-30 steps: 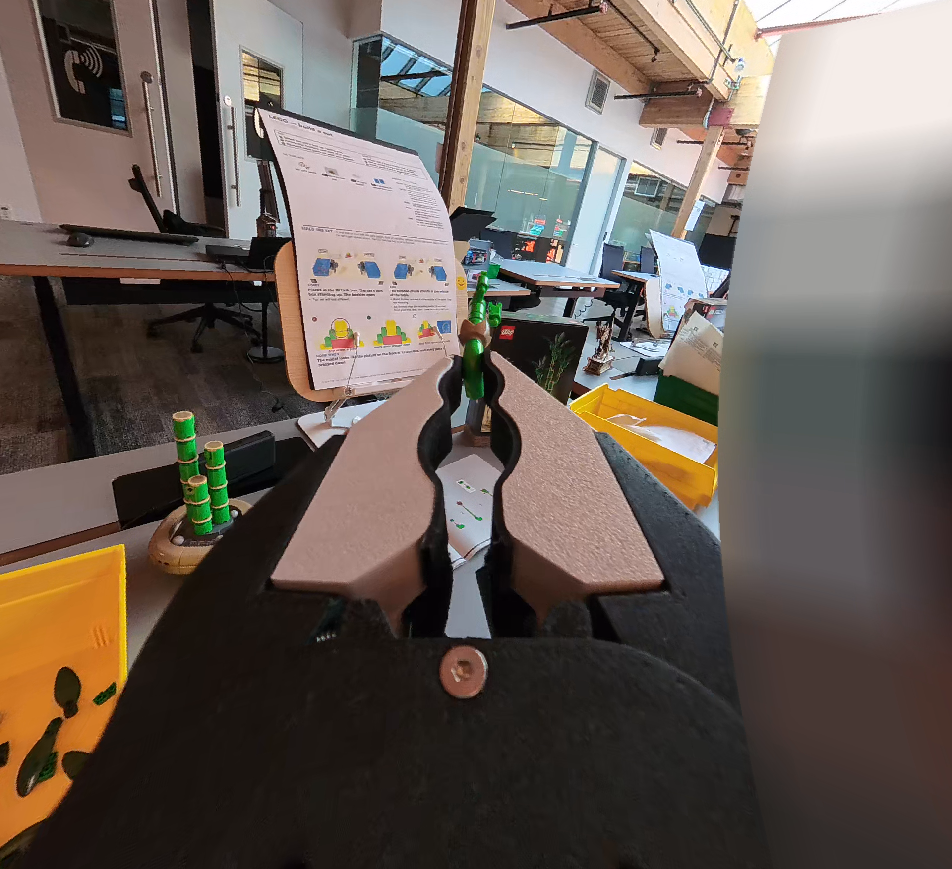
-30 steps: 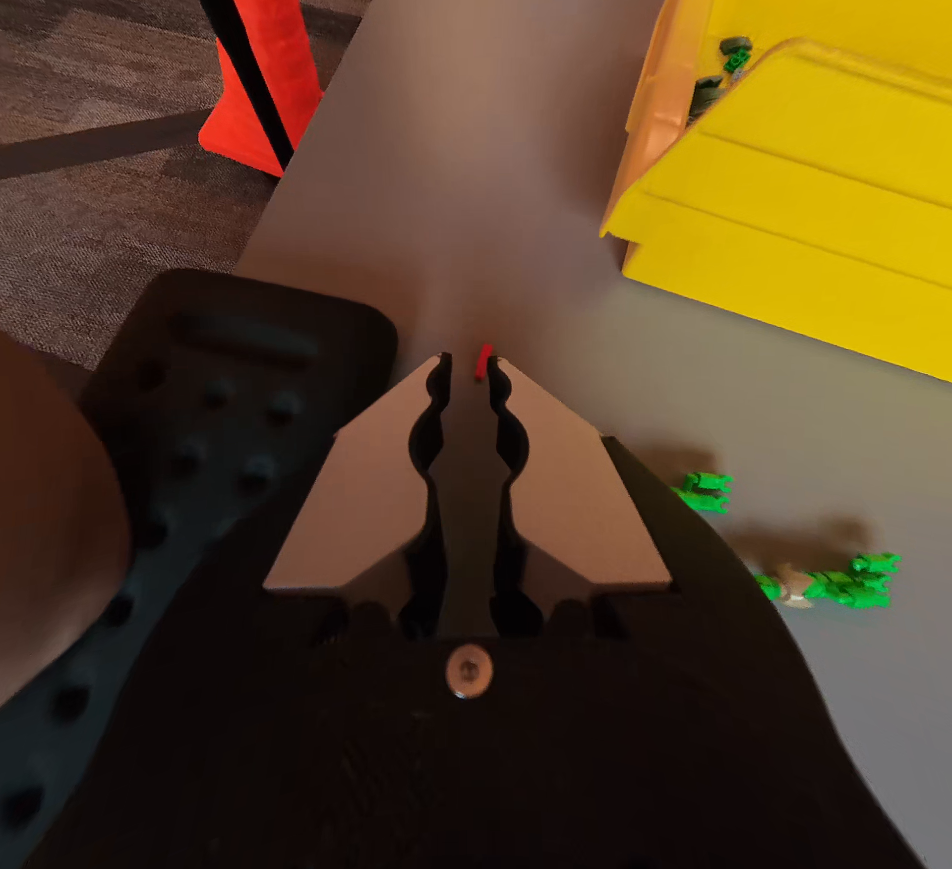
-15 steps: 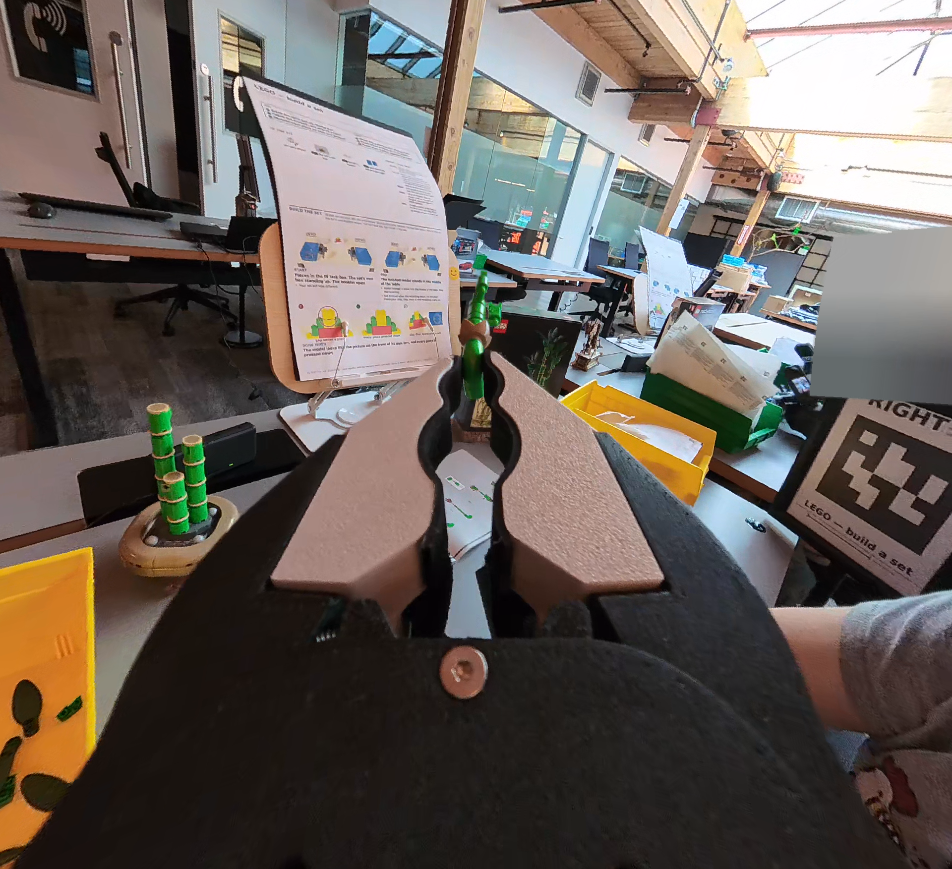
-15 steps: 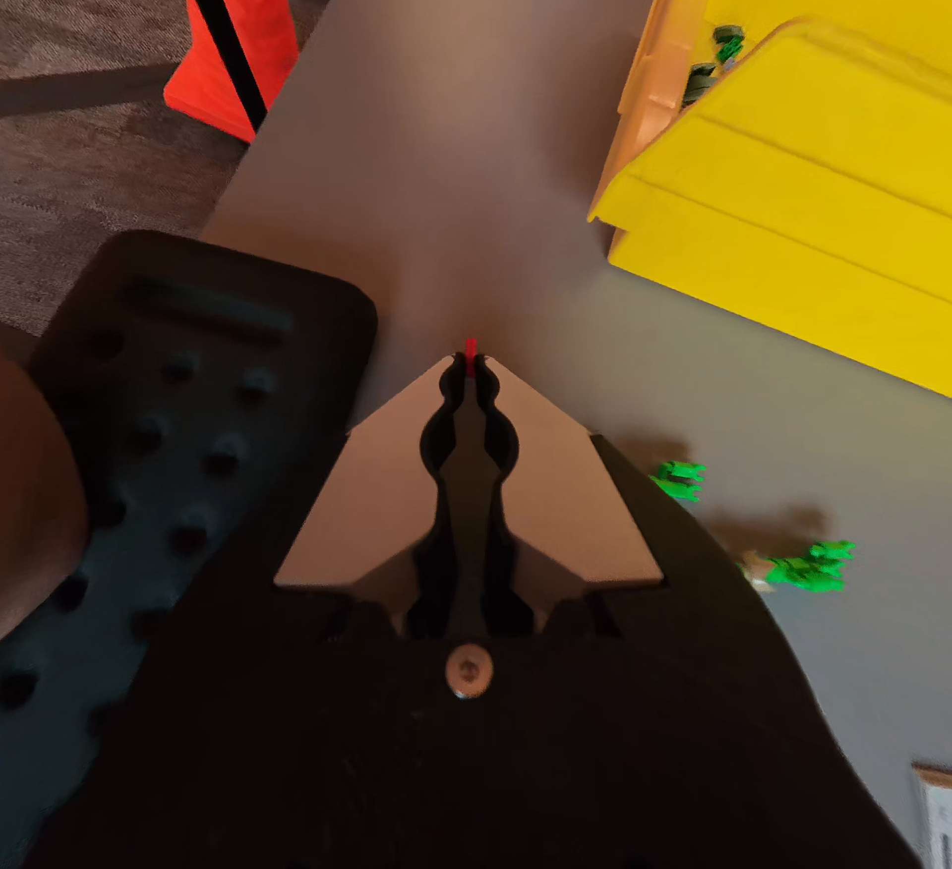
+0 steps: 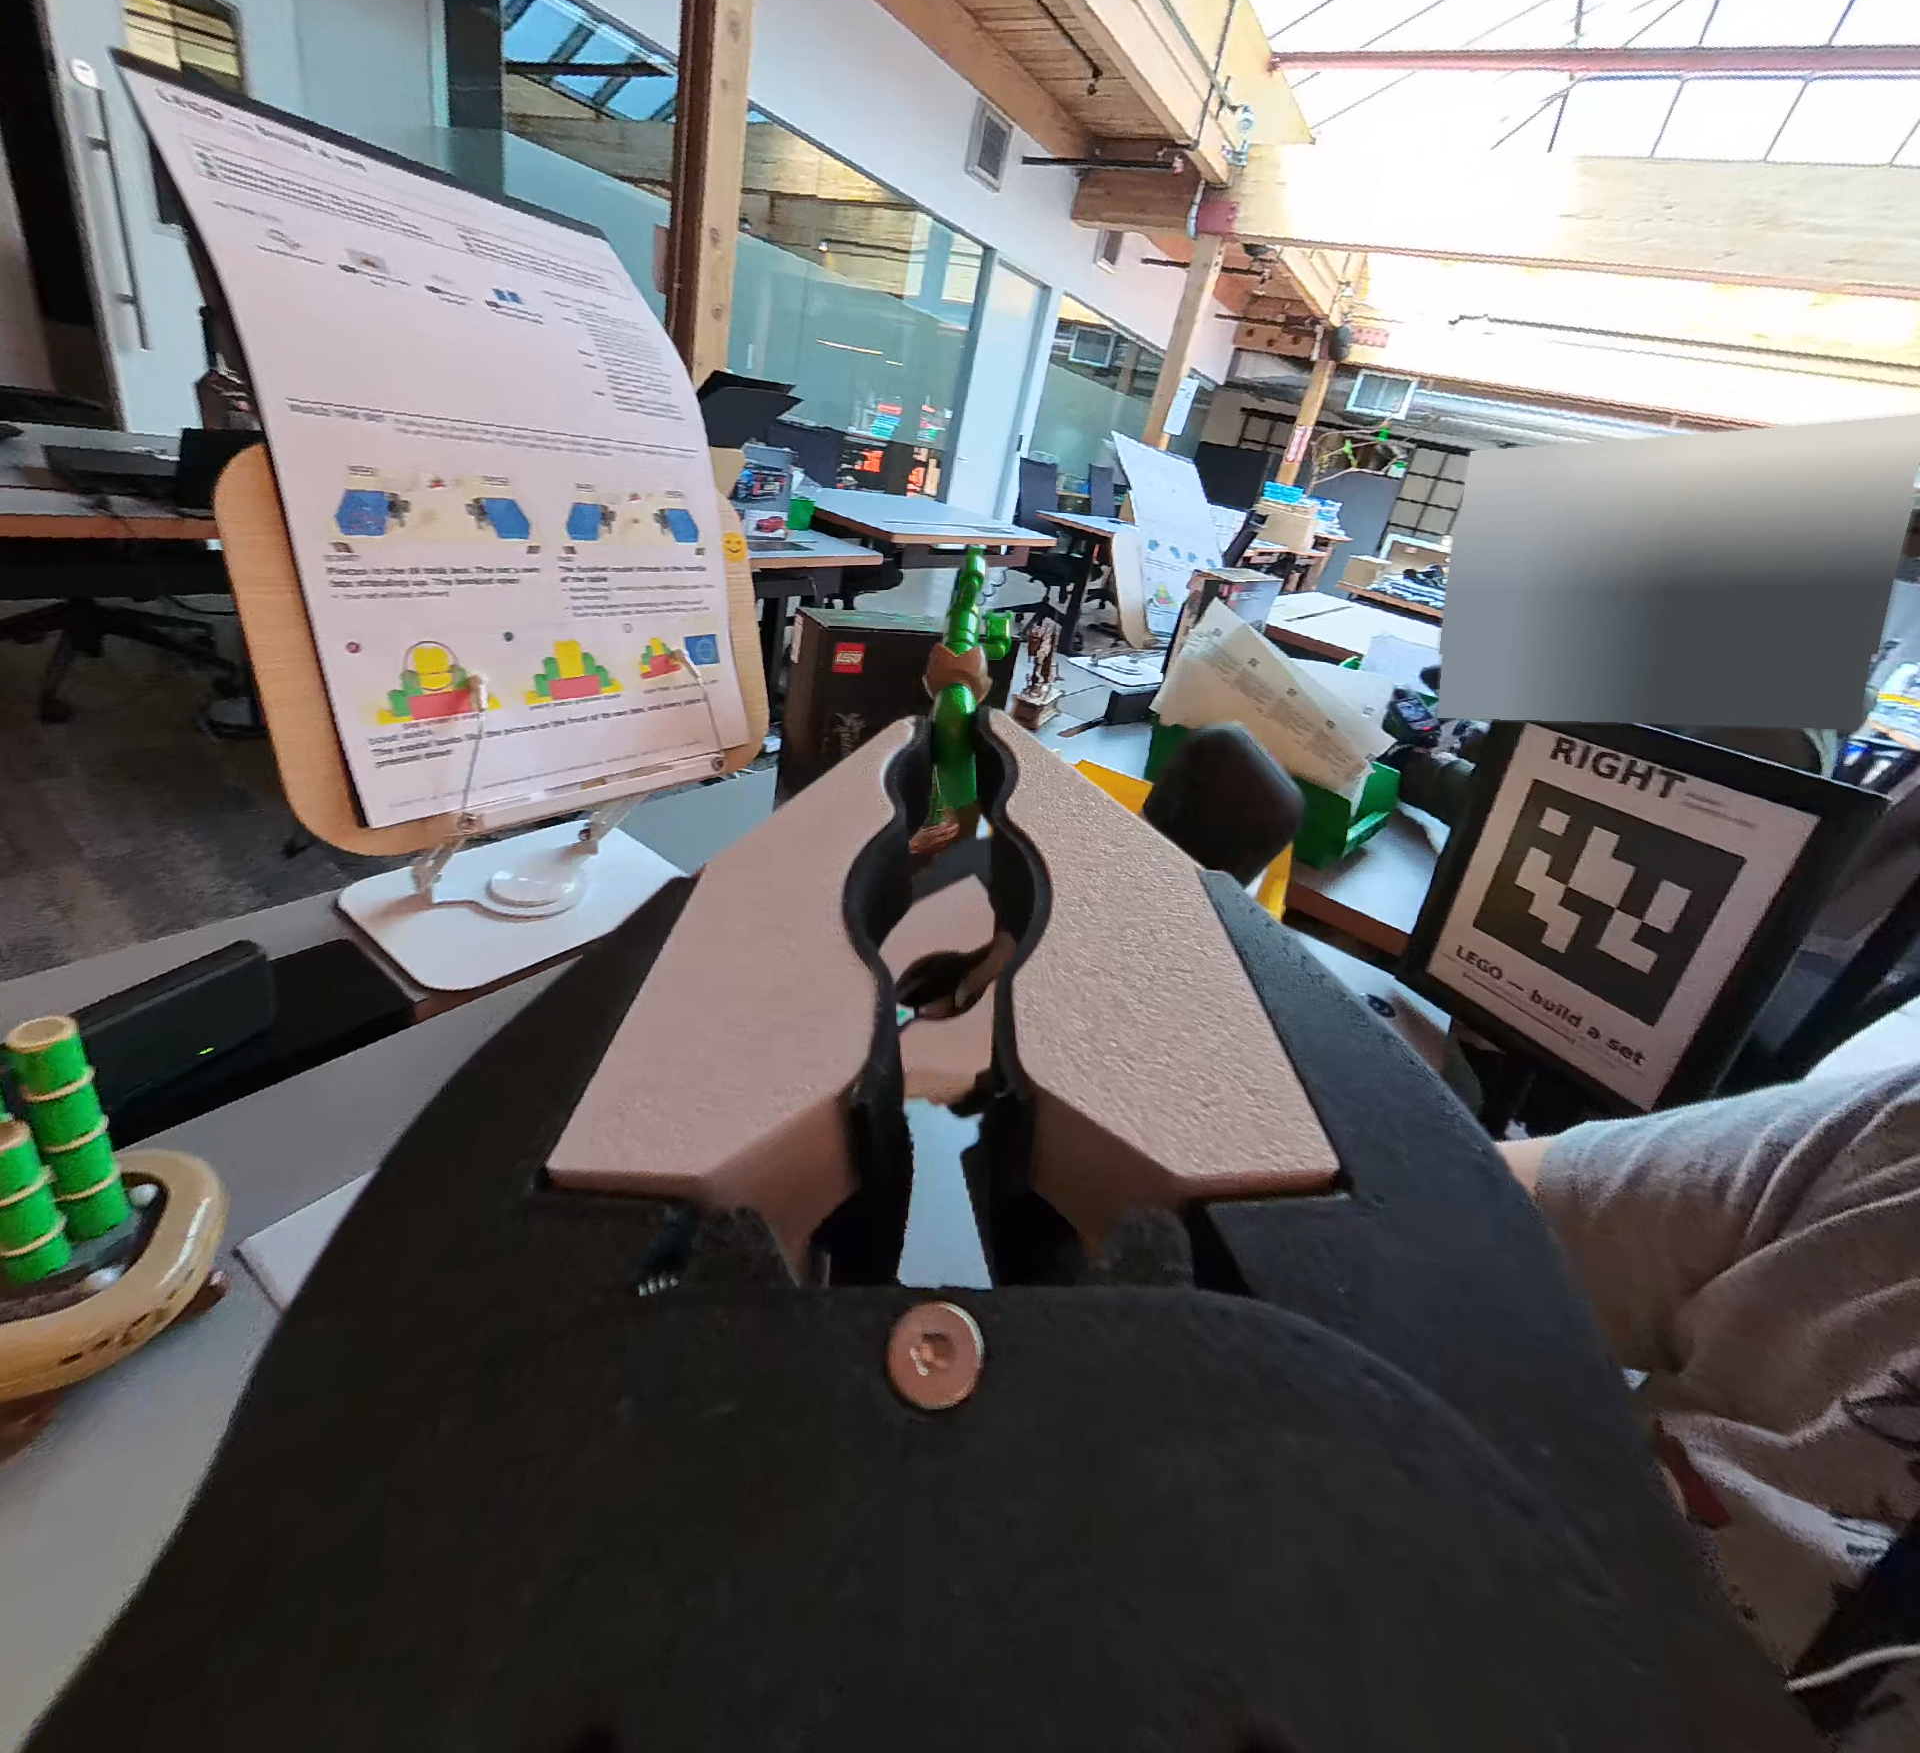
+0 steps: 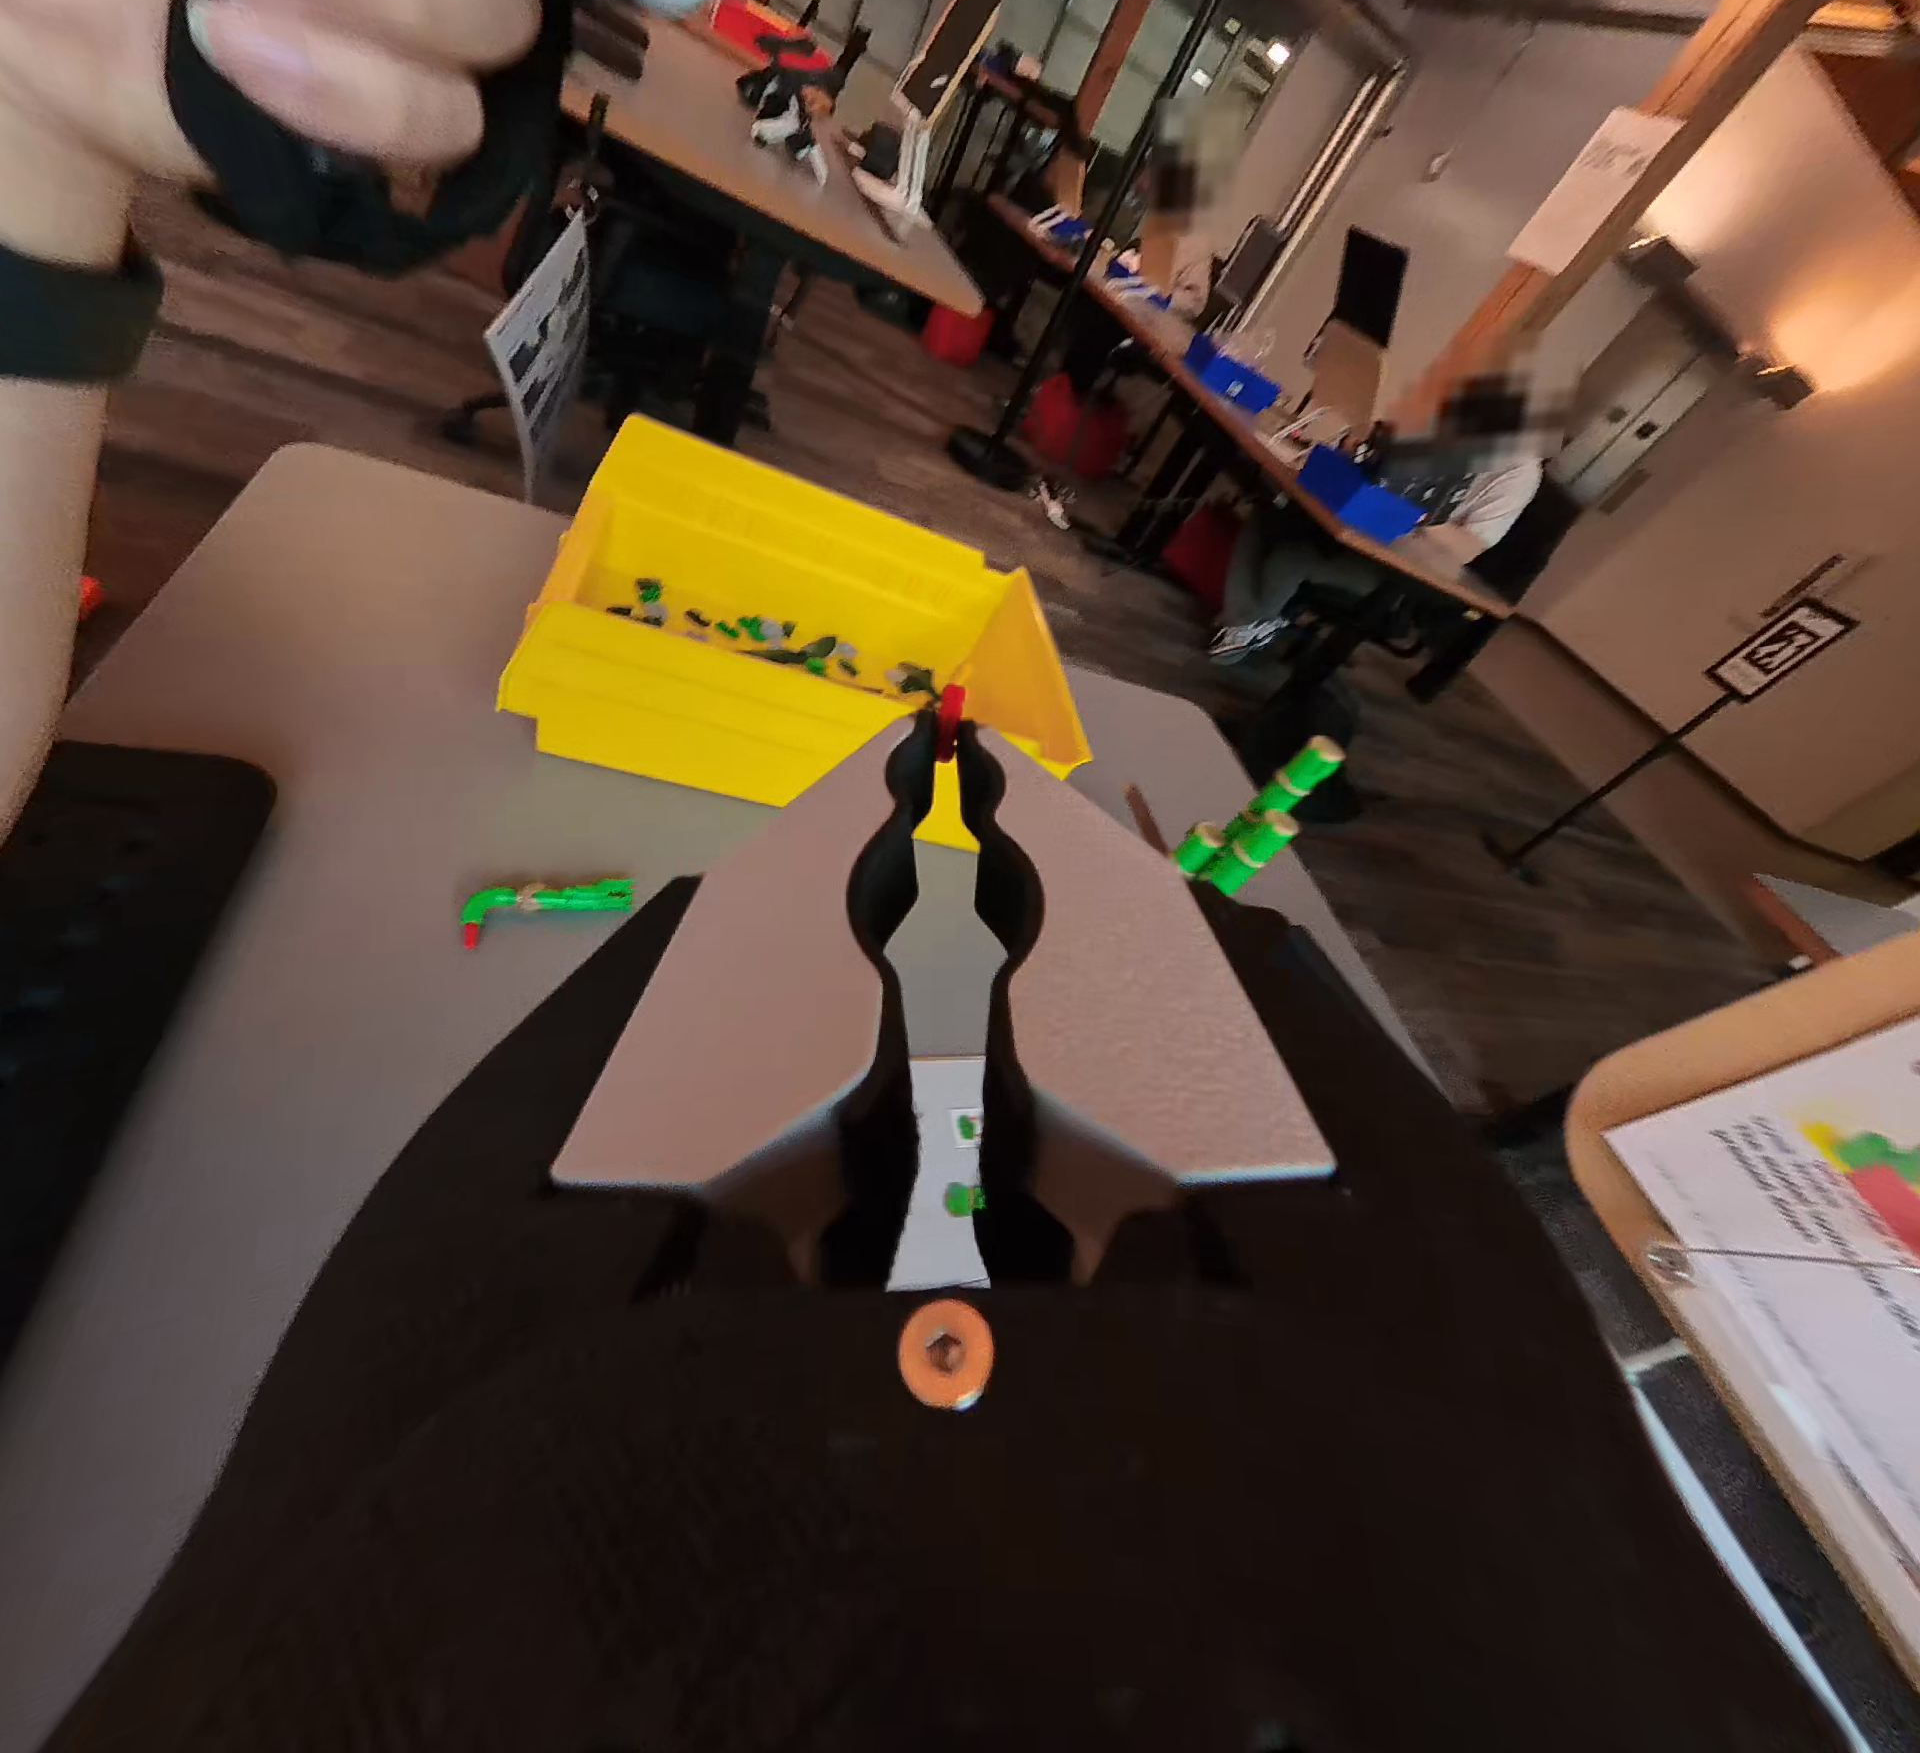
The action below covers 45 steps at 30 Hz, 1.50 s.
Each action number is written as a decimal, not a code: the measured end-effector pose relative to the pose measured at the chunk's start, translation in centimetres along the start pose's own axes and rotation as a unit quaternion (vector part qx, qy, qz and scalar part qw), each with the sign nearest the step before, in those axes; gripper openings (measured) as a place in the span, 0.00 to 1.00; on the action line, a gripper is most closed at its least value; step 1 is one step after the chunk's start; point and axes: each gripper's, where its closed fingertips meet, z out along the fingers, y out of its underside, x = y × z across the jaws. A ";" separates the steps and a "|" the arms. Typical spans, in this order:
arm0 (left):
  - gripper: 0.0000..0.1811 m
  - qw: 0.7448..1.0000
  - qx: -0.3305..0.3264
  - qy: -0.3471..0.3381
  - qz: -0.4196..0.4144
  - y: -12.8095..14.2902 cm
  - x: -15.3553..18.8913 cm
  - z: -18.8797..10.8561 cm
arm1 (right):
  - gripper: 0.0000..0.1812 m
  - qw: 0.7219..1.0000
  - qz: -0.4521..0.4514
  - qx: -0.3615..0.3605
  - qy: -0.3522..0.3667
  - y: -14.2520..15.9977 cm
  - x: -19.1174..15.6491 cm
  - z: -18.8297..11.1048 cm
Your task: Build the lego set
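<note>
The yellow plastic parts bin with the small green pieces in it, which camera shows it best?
The right wrist view. There the yellow plastic parts bin sits whole on the table beyond the right gripper, its green pieces visible inside. The left wrist view does not show this bin.

A clipboard stand (image 5: 301, 664) stood on the table (image 6: 343, 768), with a green bin (image 5: 1340, 810), desks (image 6: 790, 176) and chairs behind.
</note>
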 end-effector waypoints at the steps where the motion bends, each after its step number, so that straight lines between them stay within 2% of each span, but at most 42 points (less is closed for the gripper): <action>1: 0.03 1.000 -0.002 0.005 -0.004 0.2 0.1 0.4 | 0.02 1.000 -0.001 0.007 0.011 -0.4 0.7 -0.6; 8: 0.03 0.999 -0.017 0.030 -0.021 1.2 0.2 1.7 | 0.01 0.997 -0.042 0.012 0.056 -1.1 2.5 -1.7; 19: 0.03 0.999 0.016 0.039 -0.031 0.3 0.1 0.5 | 0.01 0.983 -0.141 -0.026 0.117 -0.7 3.7 -2.1; 29: 0.03 0.998 0.031 0.045 -0.042 -0.3 -0.6 0.0 | 0.01 0.979 -0.152 -0.038 0.133 0.4 4.7 -1.9; 36: 0.03 0.998 0.019 0.046 -0.038 0.2 -0.5 0.9 | 0.01 0.975 -0.164 -0.031 0.145 0.2 5.5 -2.2; 45: 0.03 0.998 -0.018 0.046 -0.031 1.8 0.0 2.7 | 0.02 0.965 -0.208 -0.025 0.160 -1.4 5.5 -3.1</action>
